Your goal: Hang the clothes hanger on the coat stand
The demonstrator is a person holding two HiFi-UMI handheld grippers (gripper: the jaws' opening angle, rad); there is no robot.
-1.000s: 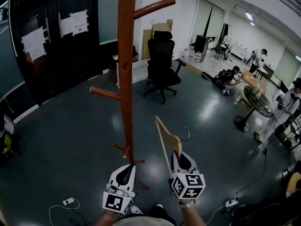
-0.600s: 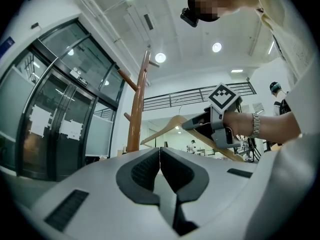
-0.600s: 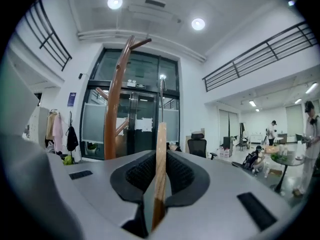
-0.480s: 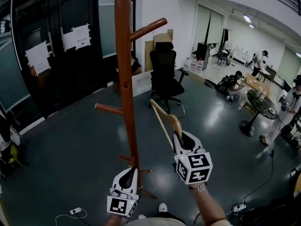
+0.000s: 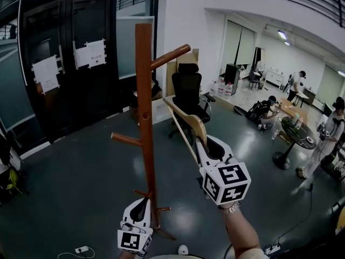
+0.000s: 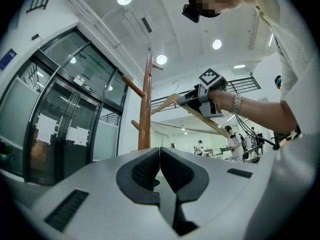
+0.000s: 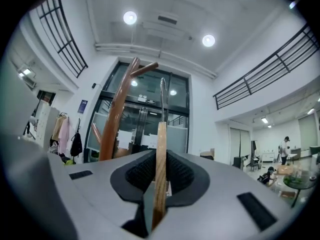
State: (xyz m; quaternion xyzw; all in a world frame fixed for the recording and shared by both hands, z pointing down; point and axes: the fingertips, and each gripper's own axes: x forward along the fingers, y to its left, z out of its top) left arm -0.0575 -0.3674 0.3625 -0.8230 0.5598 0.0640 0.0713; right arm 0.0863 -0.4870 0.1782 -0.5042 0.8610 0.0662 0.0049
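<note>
The brown wooden coat stand point(image 5: 145, 128) rises in the middle of the head view, with one peg point(image 5: 170, 56) slanting up to the right near its top and a lower peg point(image 5: 125, 140) to the left. My right gripper point(image 5: 207, 144) is shut on a light wooden clothes hanger point(image 5: 184, 123), held up just right of the stand's pole and below the upper peg. In the right gripper view the hanger point(image 7: 159, 169) stands between the jaws, its metal hook point(image 7: 162, 99) pointing up beside the stand point(image 7: 117, 116). My left gripper point(image 5: 142, 205) hangs low by the stand's base, shut and empty.
A black office chair point(image 5: 187, 93) stands behind the stand. Dark glass doors point(image 5: 64, 69) with paper sheets fill the left. People point(image 5: 268, 108) and a round table point(image 5: 296, 128) are far right. A power strip point(image 5: 81, 249) and cable lie on the grey floor.
My right gripper has lifted the hanger higher and nearer the stand's upper peg. The head view has tilted up. The left gripper stays low by the base.
</note>
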